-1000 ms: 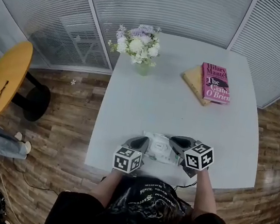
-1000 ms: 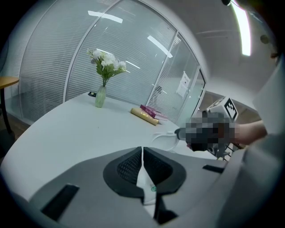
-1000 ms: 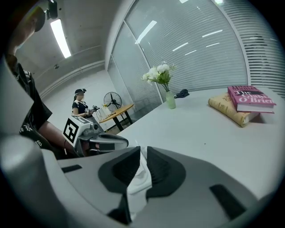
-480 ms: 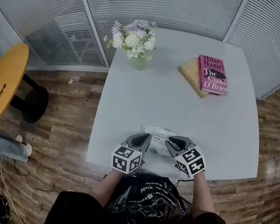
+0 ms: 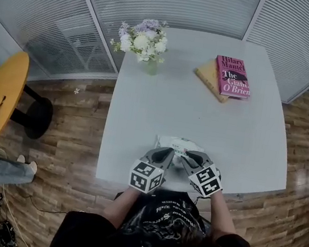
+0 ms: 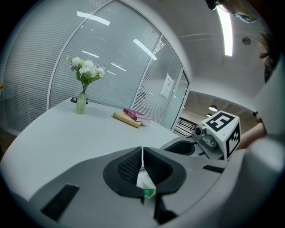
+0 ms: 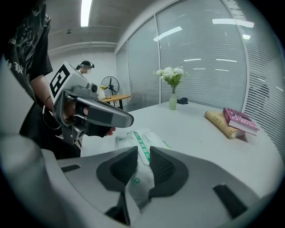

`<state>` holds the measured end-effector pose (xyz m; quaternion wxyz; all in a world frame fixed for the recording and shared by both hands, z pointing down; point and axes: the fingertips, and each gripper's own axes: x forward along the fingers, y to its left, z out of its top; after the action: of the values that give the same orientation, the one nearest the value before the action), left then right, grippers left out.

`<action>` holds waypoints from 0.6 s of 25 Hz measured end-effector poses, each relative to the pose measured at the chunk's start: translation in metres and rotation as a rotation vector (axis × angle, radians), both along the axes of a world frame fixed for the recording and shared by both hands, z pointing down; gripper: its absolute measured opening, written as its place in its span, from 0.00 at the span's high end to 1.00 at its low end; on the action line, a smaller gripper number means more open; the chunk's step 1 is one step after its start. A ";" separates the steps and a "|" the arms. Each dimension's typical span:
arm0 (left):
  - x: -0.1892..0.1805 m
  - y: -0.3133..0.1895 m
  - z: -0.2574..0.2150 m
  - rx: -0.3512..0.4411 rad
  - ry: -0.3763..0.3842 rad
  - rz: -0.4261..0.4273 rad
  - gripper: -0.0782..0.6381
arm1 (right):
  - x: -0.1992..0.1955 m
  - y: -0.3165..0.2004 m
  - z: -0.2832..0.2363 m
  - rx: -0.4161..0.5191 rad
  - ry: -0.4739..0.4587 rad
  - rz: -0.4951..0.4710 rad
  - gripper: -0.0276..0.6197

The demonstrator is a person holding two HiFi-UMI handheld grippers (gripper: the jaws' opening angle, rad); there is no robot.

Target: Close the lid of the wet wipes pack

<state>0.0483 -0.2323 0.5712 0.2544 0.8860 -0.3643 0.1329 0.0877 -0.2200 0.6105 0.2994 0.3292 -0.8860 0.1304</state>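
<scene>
Just been opening the jaws of the right gripper (image 7: 141, 162): now parted, with the wet wipes pack (image 5: 177, 147) between them but not pinched (a green-edged strip shows in the gap). Clamping a thin edge of the pack in the left gripper (image 6: 141, 160), jaws nearly together. Drawn both grippers closer over the pack than a second ago, by the near edge of the worktop (image 5: 201, 115). Likely a release after pressing the lid down; cannot confirm it sealed.
</scene>
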 end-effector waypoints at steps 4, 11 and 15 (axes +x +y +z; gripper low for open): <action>0.009 0.003 0.006 -0.002 -0.026 0.024 0.87 | -0.003 0.005 0.007 -0.007 0.011 0.008 0.83; 0.017 0.007 0.023 -0.041 -0.088 0.040 0.87 | -0.004 0.006 0.007 0.000 0.023 0.019 0.82; 0.020 0.009 0.033 -0.071 -0.103 0.042 0.87 | -0.004 0.006 0.007 -0.008 0.012 0.018 0.82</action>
<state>0.0682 -0.2234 0.6041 0.2636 0.8759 -0.3532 0.1963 0.0842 -0.2141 0.6174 0.3048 0.3369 -0.8806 0.1348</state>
